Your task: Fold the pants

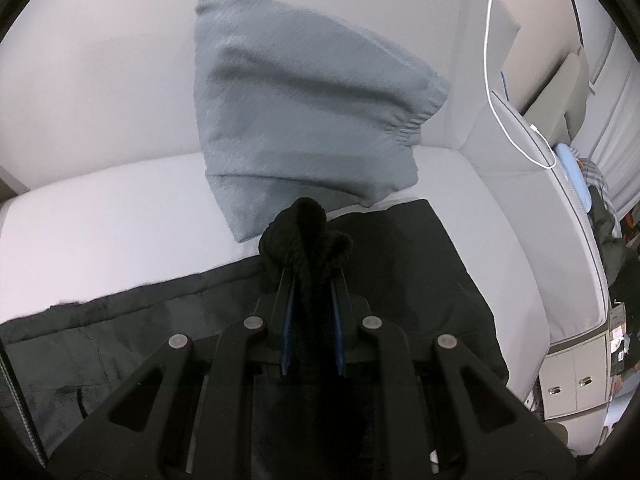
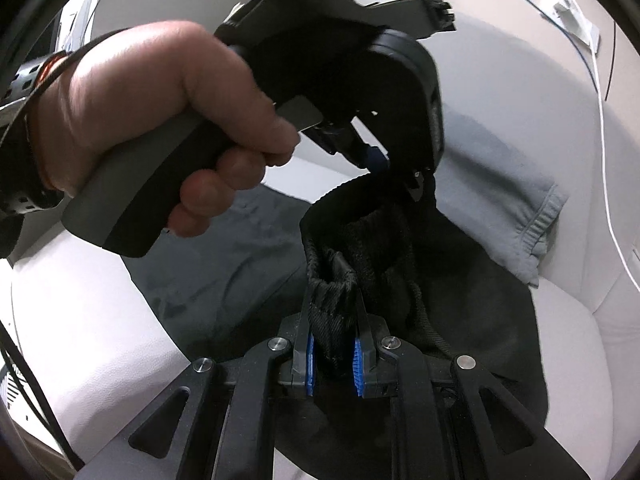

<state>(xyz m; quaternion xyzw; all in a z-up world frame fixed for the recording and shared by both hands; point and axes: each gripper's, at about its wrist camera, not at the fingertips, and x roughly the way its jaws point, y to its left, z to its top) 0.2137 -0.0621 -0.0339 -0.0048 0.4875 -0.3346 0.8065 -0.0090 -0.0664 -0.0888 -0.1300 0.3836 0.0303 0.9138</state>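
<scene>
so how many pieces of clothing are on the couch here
2. The black pants lie across the seat cushion, their ribbed edge pinched in both grippers. The grey garment leans folded against the backrest just behind them. More could be hidden under either.

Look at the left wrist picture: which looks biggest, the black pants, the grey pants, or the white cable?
1. black pants, though nearness to the camera may inflate them.
2. grey pants, looking nearly as big.
3. white cable, clearly smallest.
</scene>
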